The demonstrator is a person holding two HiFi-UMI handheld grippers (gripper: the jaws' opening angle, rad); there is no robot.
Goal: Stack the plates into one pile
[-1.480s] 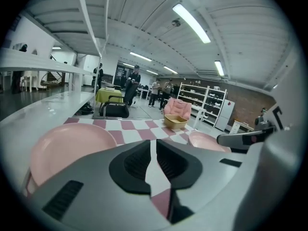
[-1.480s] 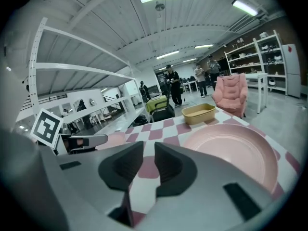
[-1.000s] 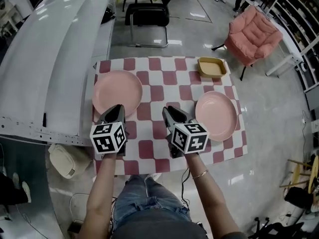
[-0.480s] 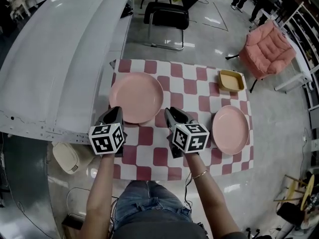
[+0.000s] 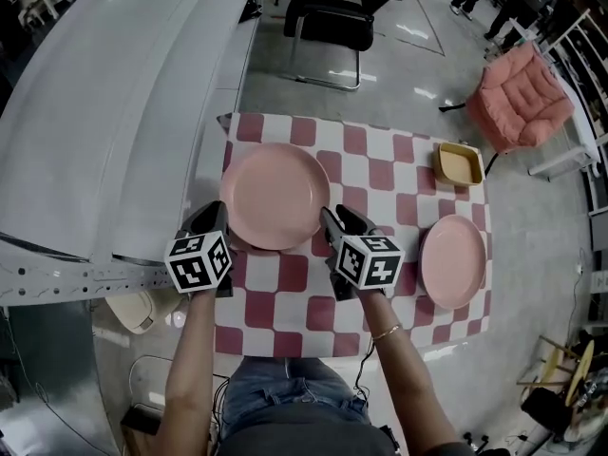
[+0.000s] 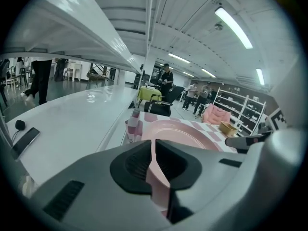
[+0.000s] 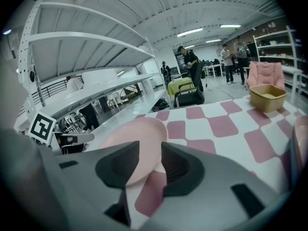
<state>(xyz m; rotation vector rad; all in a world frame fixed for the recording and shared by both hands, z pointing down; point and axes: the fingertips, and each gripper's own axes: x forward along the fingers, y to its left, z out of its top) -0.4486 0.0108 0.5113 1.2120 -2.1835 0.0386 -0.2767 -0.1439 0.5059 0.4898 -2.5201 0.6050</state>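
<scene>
Your right claw has come in from the open checks of the counter to the near right edge of the left plate. A second ago it sat well clear of that plate. Its jaws are opening as it arrives, and the right gripper view shows the pink rim lying between them with slack on both sides, so nothing is pinched there yet. Your left claw sits at the same plate's near left edge. In its own view the jaws are drawn in to a narrow slit filled by the rim, which reads as a pinch on the plate. The plate itself lies flat at the far left of the counter, where it was. The right plate sits well apart at the near right, with a tan dish beyond it. Stacking has not begun. You appear to be setting up a two-sided lift, and the right claw still needs to close.
</scene>
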